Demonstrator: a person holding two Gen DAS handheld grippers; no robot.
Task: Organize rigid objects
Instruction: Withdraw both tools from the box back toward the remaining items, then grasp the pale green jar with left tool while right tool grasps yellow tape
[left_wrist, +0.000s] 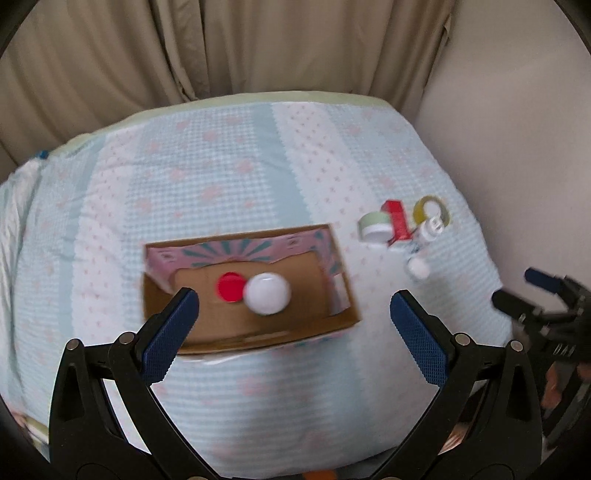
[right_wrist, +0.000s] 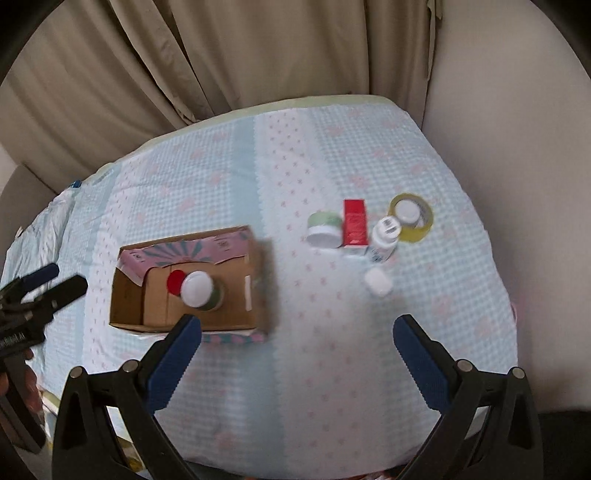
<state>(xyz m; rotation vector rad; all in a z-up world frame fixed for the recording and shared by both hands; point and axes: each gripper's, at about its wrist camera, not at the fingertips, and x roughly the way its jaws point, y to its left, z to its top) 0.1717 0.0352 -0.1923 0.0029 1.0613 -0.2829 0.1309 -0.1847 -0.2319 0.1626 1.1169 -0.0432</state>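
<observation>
An open cardboard box (left_wrist: 336, 314) (right_wrist: 129, 299) sits on the cloth-covered table. Inside it stand a white-lidded jar (left_wrist: 267, 293) (right_wrist: 199, 290) and a red-capped item (left_wrist: 229, 287) (right_wrist: 176, 281). To its right lie a green jar (left_wrist: 375, 227) (right_wrist: 324, 229), a red carton (left_wrist: 399, 219) (right_wrist: 355, 223), a white bottle (left_wrist: 430, 230) (right_wrist: 384, 236), a small white cap (left_wrist: 419, 267) (right_wrist: 377, 282) and a yellow tape roll (left_wrist: 432, 210) (right_wrist: 410, 218). My left gripper (left_wrist: 295, 310) is open and empty over the box's near edge. My right gripper (right_wrist: 297, 336) is open and empty, near of the loose items.
The table wears a light blue and white patterned cloth (left_wrist: 258, 166) (right_wrist: 332, 350). Beige curtains (left_wrist: 221, 48) hang behind, with a plain wall (right_wrist: 517, 129) to the right. The right gripper shows at the left wrist view's right edge (left_wrist: 543, 299); the left gripper shows at the right wrist view's left edge (right_wrist: 33, 295).
</observation>
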